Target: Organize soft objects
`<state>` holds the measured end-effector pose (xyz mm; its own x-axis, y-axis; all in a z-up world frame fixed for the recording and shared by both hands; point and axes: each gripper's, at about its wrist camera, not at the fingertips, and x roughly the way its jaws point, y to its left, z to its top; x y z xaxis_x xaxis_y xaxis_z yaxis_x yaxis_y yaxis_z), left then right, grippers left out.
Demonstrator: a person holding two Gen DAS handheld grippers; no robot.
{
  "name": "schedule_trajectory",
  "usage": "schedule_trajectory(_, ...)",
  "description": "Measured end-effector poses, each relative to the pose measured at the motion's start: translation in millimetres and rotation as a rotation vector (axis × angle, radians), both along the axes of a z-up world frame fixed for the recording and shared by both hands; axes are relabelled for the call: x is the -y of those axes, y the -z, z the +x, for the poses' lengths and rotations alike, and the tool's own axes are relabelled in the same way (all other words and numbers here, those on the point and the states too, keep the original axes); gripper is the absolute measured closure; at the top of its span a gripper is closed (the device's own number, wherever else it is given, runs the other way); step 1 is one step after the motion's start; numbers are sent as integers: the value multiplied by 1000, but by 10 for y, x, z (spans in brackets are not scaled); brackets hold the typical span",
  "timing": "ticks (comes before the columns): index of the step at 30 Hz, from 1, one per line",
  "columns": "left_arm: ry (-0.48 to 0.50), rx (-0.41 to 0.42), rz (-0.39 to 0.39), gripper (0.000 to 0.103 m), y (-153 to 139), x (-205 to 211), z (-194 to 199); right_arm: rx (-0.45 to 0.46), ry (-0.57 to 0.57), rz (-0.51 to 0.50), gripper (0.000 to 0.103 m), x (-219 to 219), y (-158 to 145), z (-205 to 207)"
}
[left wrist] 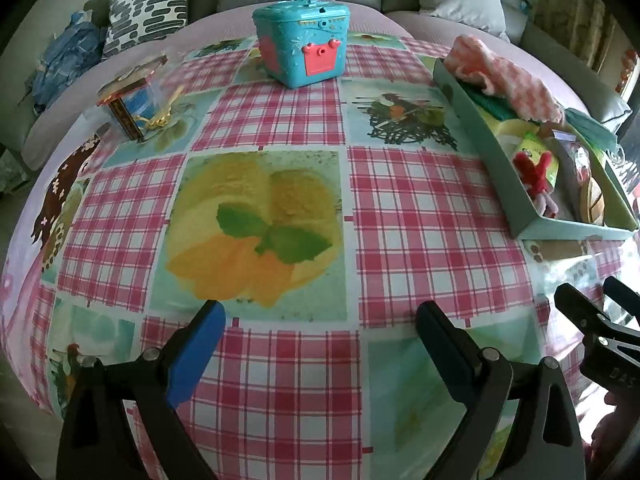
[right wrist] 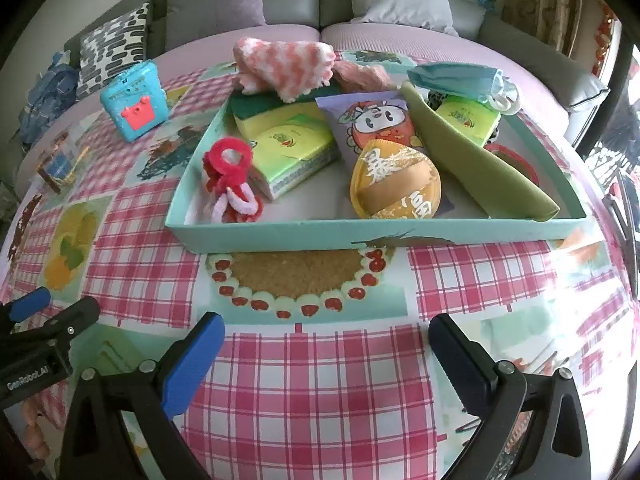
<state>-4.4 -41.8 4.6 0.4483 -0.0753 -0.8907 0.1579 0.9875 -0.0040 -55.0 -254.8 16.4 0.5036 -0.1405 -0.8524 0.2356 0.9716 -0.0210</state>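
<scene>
The shallow pale-green cardboard tray (right wrist: 376,234) sat on the glossy checked tablecloth (right wrist: 320,360), holding a fluffy pink-and-white knitted cloth (right wrist: 286,66), fuzzy red pipe-cleaner loops (right wrist: 228,162) and what looked like tissue packs (right wrist: 288,148). Both the left gripper (left wrist: 320,320) and right gripper (right wrist: 326,334) hovered spread wide, empty.

Glossy tablecloth (right wrist: 320,380), fuzzy knit cloth (right wrist: 288,64)
</scene>
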Motion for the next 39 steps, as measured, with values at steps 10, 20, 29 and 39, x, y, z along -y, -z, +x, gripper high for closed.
schedule_trajectory(10, 17, 11, 1, 2, 40, 36, 0, -7, 9, -22, 0, -19, 53, 42)
schedule_trajectory(20, 40, 0, -2, 0, 80, 46, 33, -12, 4, -25, 0, 8, 53, 26)
schedule_trajectory(29, 43, 1, -3, 0, 90, 36, 35, -7, -5, -25, 0, 11, 53, 22)
schedule_trajectory(39, 43, 0, -2, 0, 93, 39, 33, -7, -4, -26, 0, 10, 57, 27)
